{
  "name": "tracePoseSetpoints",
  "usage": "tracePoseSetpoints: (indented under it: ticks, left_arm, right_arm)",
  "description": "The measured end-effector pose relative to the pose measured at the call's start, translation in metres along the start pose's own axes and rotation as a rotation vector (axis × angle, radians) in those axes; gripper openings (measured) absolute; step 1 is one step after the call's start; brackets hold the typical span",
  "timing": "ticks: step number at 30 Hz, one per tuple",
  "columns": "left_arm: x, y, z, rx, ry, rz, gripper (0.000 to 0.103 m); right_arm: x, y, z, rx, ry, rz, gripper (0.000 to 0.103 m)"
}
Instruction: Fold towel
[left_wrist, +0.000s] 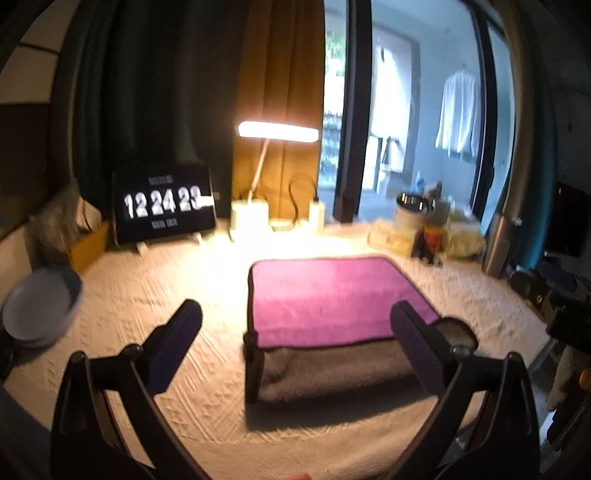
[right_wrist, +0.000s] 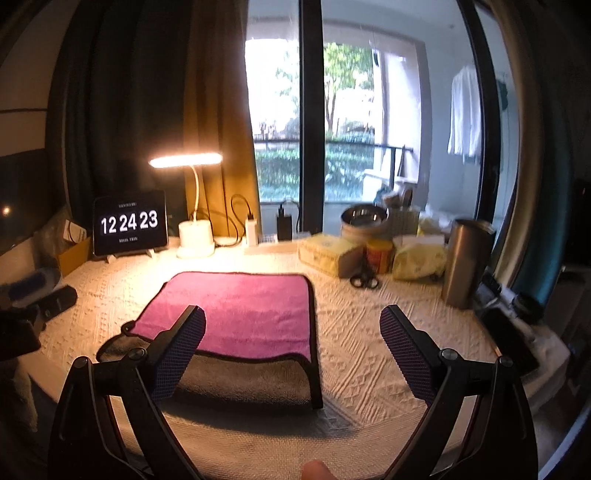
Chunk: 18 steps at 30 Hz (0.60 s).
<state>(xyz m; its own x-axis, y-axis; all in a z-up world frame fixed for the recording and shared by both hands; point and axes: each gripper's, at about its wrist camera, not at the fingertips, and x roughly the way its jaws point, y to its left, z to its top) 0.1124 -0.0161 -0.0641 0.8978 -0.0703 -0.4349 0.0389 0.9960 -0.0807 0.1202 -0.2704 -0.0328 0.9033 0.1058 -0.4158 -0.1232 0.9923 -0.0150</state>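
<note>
A towel lies on the table, folded once: a magenta top layer (left_wrist: 332, 299) with dark trim over a grey underside (left_wrist: 332, 373) that sticks out at the near edge. It also shows in the right wrist view (right_wrist: 240, 314), with grey (right_wrist: 243, 380) along the front. My left gripper (left_wrist: 295, 317) is open and empty, held above the towel's near left corner. My right gripper (right_wrist: 292, 325) is open and empty, above the towel's near right corner. The left gripper's body shows at the left edge of the right wrist view (right_wrist: 33, 306).
A cream textured cloth (right_wrist: 369, 350) covers the table. At the back stand a clock tablet (right_wrist: 129, 227), a lit desk lamp (right_wrist: 194, 236) and chargers. At the right are a tissue box (right_wrist: 328, 254), scissors (right_wrist: 364, 280), a steel tumbler (right_wrist: 465, 262) and a pot. A grey bowl (left_wrist: 40, 306) sits left.
</note>
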Motion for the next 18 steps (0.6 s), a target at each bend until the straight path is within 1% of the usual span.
tracePoseSetpoints:
  ticks: [1, 3, 5, 8, 10, 12, 14, 15, 17, 18]
  left_arm:
    - [0.007, 0.0, -0.002, 0.001, 0.024, -0.002, 0.102]
    - [0.024, 0.001, -0.008, -0.004, 0.084, -0.005, 0.102]
    - [0.039, 0.003, -0.013, -0.014, 0.132, -0.009, 0.102]
    - [0.056, 0.004, -0.02, -0.019, 0.183, -0.006, 0.102]
    - [0.065, 0.004, -0.024, -0.021, 0.214, -0.009, 0.102]
    - [0.072, 0.005, -0.027, -0.021, 0.232, -0.023, 0.102]
    - [0.075, 0.006, -0.028, -0.025, 0.239, -0.026, 0.101]
    - [0.077, 0.006, -0.029, -0.027, 0.242, -0.034, 0.1]
    - [0.082, 0.006, -0.029, -0.021, 0.26, -0.037, 0.09]
    - [0.087, 0.006, -0.032, -0.02, 0.279, -0.04, 0.089]
  right_arm:
    - [0.008, -0.002, -0.002, 0.006, 0.021, 0.004, 0.095]
    - [0.024, -0.006, -0.006, 0.021, 0.067, 0.012, 0.088]
    - [0.038, -0.008, -0.01, 0.03, 0.11, 0.025, 0.085]
    - [0.06, -0.011, -0.018, 0.035, 0.177, 0.042, 0.079]
    - [0.071, -0.012, -0.022, 0.031, 0.208, 0.047, 0.078]
    - [0.08, -0.014, -0.025, 0.032, 0.234, 0.058, 0.075]
    - [0.088, -0.016, -0.028, 0.036, 0.263, 0.071, 0.075]
    - [0.094, -0.016, -0.031, 0.04, 0.284, 0.084, 0.075]
    - [0.103, -0.017, -0.035, 0.042, 0.316, 0.093, 0.074]
    - [0.105, -0.018, -0.037, 0.042, 0.327, 0.096, 0.074]
